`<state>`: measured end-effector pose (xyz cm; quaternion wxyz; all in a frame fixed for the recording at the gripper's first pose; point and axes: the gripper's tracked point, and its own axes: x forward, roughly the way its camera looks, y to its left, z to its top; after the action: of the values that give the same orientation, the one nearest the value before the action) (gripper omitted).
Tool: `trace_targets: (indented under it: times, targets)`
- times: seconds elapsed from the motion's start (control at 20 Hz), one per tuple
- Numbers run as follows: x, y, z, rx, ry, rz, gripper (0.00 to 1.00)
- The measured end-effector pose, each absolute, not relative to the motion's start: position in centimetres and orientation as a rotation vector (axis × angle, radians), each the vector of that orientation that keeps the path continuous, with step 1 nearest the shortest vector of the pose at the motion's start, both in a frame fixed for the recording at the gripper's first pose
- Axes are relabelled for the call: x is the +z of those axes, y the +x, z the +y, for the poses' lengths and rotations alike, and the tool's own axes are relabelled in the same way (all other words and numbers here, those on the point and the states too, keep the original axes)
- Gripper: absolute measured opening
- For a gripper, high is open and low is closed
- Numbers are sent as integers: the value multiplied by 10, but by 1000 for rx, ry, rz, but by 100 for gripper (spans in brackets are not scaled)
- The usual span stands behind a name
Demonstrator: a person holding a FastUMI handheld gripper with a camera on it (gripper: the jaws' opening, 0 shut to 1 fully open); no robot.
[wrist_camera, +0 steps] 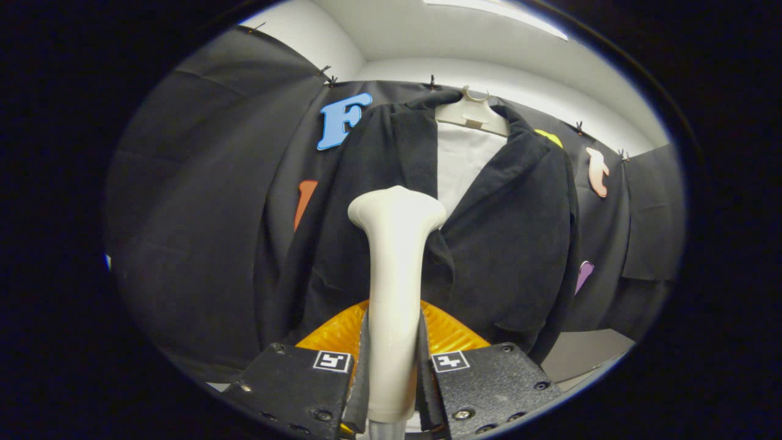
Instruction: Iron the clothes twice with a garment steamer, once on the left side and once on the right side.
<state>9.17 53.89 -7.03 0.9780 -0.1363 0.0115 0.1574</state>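
Clamped between both fingers of the hand-held gripper (393,373) is the garment steamer (394,287), its pale handle standing upright and rising from the fingers to a wider, flared head. Both fingers press on the handle's lower part (a grey tube shows just below them). Just beyond the fingers, behind the handle, lies an orange ribbed piece (449,333) whose nature is hard to tell. Farther ahead, a dark jacket (513,244) hangs on a pale hanger (471,113) against the booth's black cloth wall, its front open over a white shirt (461,165). The steamer head sits in front of the jacket's left lapel area, near the shirt's lower edge.
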Motion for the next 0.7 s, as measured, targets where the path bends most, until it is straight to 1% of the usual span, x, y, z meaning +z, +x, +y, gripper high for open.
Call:
trace_targets:
  times: [0.55,0.7]
  targets:
    - [-117,71,533,324,-297,99,35]
    - [-137,64,531,327,-297,150,35]
